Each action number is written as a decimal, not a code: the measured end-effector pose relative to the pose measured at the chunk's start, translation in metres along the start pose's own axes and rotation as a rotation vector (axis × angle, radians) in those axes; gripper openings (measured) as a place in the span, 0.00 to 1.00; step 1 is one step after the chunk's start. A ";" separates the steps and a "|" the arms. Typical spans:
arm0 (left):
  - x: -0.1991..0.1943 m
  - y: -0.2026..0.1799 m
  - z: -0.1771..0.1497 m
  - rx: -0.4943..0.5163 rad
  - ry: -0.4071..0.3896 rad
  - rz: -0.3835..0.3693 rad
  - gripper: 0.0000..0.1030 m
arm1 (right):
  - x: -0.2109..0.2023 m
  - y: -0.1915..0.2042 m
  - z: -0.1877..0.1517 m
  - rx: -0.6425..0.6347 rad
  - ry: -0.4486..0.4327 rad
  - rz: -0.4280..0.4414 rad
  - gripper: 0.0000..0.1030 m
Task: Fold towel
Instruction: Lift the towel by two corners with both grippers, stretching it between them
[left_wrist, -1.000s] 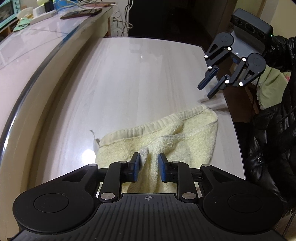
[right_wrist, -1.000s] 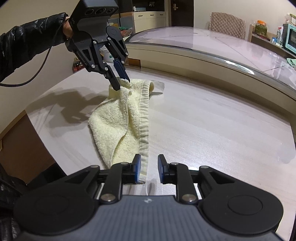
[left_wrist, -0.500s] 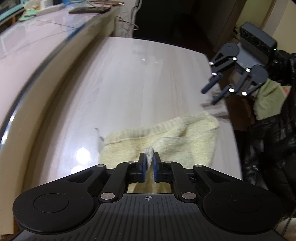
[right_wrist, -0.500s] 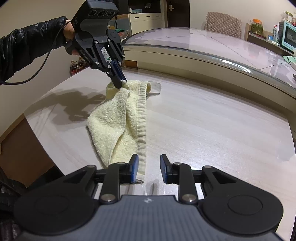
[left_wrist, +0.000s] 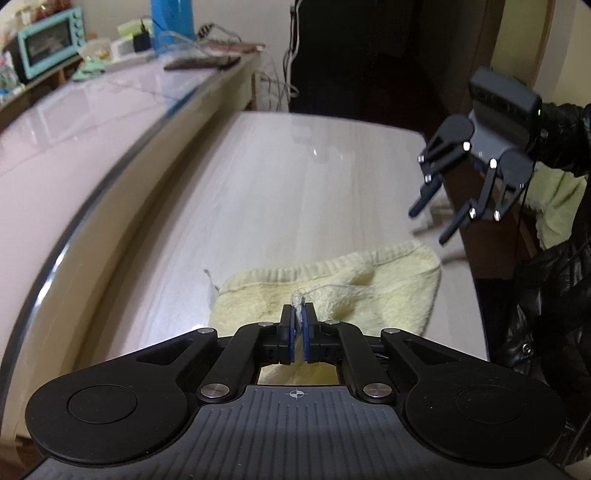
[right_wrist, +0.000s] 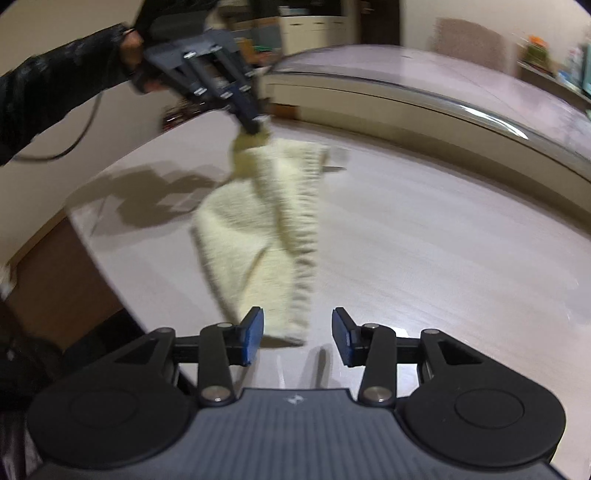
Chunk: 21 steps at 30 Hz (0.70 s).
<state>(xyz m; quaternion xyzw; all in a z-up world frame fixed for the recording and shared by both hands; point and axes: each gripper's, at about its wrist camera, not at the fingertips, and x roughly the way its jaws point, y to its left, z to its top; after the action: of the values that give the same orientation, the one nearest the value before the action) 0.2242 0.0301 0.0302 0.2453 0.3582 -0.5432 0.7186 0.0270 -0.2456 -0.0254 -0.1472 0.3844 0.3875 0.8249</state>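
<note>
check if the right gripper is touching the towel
Apart. In the left wrist view the right gripper hangs open above the table, with bare tabletop visible between its fingertips and the towel.

In the left wrist view, bare worktop (left_wrist: 295, 177) is stretching open from the towel (left_wrist: 369, 280) to the far edge. A raised ledge (left_wrist: 122, 155) is walling in the whole left side. The right tool (left_wrist: 432, 221) is hanging, jaws apart, over the right edge. The left tool (left_wrist: 297, 325) is sitting pinched on the towel's near fold.
</note>
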 end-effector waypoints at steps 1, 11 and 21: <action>-0.003 -0.002 -0.002 -0.001 -0.004 0.010 0.04 | 0.001 0.005 0.000 -0.046 0.008 -0.008 0.42; -0.033 -0.008 -0.024 -0.090 -0.072 0.074 0.04 | 0.017 0.043 -0.009 -0.443 0.059 -0.148 0.37; -0.041 -0.010 -0.037 -0.119 -0.080 0.091 0.04 | 0.030 0.044 -0.009 -0.543 0.069 -0.166 0.10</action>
<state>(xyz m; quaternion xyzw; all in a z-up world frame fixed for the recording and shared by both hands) 0.1991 0.0798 0.0394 0.1964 0.3494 -0.4970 0.7697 0.0020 -0.2057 -0.0514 -0.4069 0.2813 0.4020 0.7705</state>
